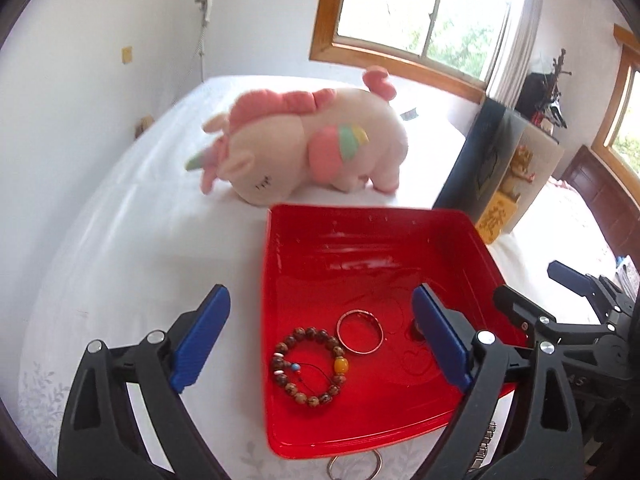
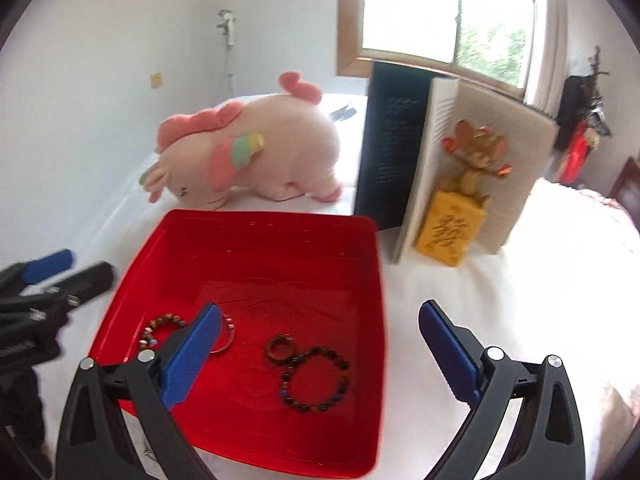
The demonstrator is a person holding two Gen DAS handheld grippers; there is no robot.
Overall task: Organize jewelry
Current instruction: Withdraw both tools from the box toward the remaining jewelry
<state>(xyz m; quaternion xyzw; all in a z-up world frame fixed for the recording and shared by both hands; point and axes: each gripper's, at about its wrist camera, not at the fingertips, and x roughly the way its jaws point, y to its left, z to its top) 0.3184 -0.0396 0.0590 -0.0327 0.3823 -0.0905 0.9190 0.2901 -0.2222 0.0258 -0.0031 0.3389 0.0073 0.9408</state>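
Both tongs gape wide with nothing between them, the left tongs (image 1: 320, 336) and right tongs (image 2: 320, 356) hovering over the red tray (image 2: 280, 216) on the bed (image 1: 120, 220). In the tray lie a wooden bead bracelet (image 1: 310, 362), a metal bangle (image 1: 359, 332), a dark bead bracelet (image 2: 316, 380) and a brown ring (image 2: 281, 349).

Bracelets (image 1: 309, 367) in tray (image 1: 360, 224), plush unicorn (image 1: 304, 144) behind, on bed (image 1: 120, 220)

Glossy red plastic tray (image 1: 472, 240), shiny metal bangle (image 1: 359, 332), polished wooden bead bracelet (image 1: 310, 362), fuzzy plush unicorn (image 1: 304, 140).
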